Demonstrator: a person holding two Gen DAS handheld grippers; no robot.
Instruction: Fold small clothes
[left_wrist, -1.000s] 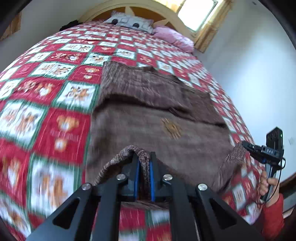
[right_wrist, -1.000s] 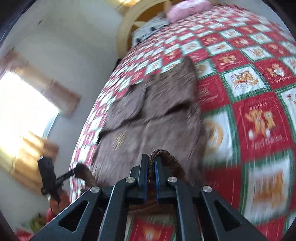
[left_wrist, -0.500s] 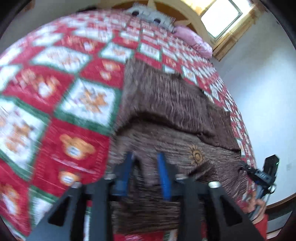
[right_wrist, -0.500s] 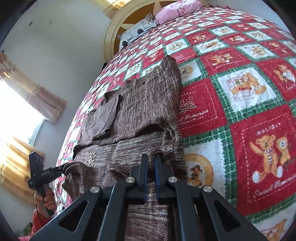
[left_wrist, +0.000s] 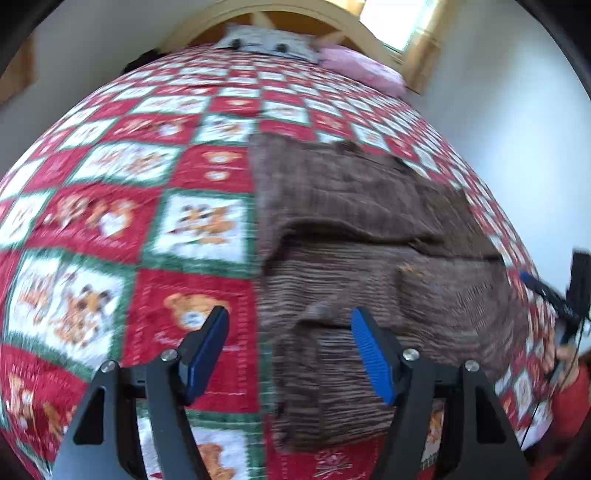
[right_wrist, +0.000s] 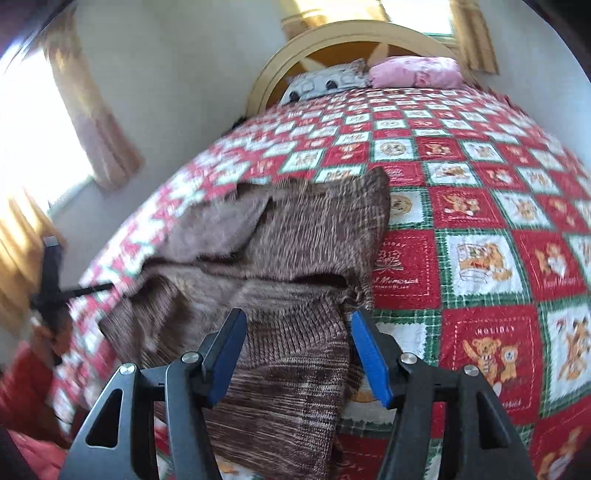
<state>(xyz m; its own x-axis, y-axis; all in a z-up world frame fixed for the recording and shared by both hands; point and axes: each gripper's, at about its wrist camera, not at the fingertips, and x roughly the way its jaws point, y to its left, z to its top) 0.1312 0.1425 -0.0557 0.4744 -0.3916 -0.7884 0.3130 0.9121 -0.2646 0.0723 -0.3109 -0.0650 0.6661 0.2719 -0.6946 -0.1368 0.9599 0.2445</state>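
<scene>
Brown knit sweater (left_wrist: 369, 229) is laid folded on the red-green teddy quilt (left_wrist: 110, 206), hem doubled up over the body. Left gripper (left_wrist: 290, 328) jaws are opening, nothing pinched between pads. Right gripper (right_wrist: 297, 332) jaws are opening above the folded hem, fabric released

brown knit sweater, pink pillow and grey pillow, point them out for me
brown knit sweater (right_wrist: 295, 258): right wrist view, on the folded upper body.
pink pillow (right_wrist: 415, 72): right wrist view, on its middle.
grey pillow (right_wrist: 325, 82): right wrist view, on its front face.
</scene>
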